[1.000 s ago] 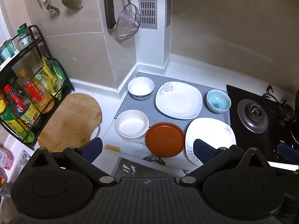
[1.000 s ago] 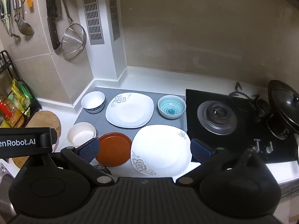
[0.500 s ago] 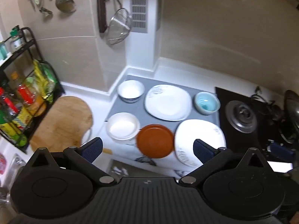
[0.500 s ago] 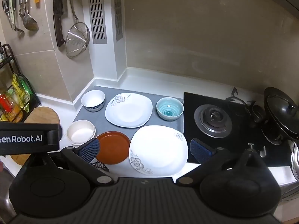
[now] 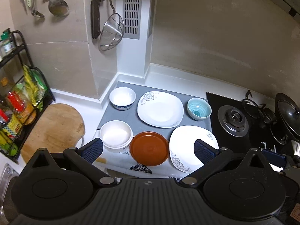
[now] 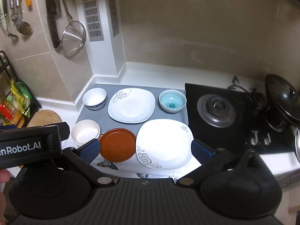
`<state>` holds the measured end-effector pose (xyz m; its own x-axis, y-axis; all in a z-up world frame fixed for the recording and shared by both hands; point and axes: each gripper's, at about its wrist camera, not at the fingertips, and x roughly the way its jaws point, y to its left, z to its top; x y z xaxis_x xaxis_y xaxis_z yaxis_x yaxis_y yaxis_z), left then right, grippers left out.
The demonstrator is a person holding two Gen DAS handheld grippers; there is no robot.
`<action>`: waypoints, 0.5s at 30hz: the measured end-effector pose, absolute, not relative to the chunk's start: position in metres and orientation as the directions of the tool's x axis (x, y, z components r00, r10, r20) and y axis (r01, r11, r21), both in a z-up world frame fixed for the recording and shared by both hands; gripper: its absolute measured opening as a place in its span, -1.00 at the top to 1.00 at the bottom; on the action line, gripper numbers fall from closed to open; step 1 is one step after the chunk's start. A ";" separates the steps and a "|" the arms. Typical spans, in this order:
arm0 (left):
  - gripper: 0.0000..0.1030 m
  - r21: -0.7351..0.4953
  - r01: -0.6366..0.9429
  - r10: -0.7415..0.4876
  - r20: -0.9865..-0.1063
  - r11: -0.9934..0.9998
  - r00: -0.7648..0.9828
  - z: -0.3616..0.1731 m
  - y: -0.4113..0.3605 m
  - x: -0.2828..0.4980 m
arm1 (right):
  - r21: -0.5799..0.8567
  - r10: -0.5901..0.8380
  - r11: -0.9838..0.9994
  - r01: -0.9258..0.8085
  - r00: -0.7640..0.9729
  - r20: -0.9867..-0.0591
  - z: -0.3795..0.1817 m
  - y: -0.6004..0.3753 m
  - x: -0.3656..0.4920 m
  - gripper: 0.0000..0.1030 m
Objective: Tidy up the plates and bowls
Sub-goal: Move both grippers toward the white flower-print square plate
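Observation:
On a grey mat (image 5: 129, 116) lie two white square flowered plates, one at the back (image 5: 160, 108) (image 6: 131, 105) and one at the front right (image 5: 189, 146) (image 6: 164, 143). A brown round plate (image 5: 149, 148) (image 6: 117, 144) sits front centre. A cream bowl (image 5: 115, 134) (image 6: 85, 134), a white bowl with blue rim (image 5: 122, 97) (image 6: 94, 98) and a teal bowl (image 5: 198, 108) (image 6: 172, 101) stand around them. My left gripper (image 5: 148, 151) and right gripper (image 6: 144, 150) are open and empty, held above the counter's front edge.
A gas hob (image 5: 233, 121) (image 6: 216, 110) with a lidded black pan (image 6: 283, 97) is to the right. A round wooden board (image 5: 54, 125) and a bottle rack (image 5: 16, 101) stand left. A strainer (image 5: 111, 31) and utensils hang on the wall.
Both grippers have pulled back and up a little from the counter, so the dishes look smaller and lower. Nothing on the counter has moved.

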<state>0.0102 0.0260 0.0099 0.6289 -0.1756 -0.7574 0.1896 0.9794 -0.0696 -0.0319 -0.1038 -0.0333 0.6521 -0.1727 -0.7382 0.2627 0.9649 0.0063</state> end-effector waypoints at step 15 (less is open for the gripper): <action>-0.99 -0.026 0.272 -0.193 -0.770 0.962 0.609 0.011 0.041 0.061 | 0.009 -0.226 0.937 0.349 0.626 -0.747 -0.039 -0.082 0.009 -1.00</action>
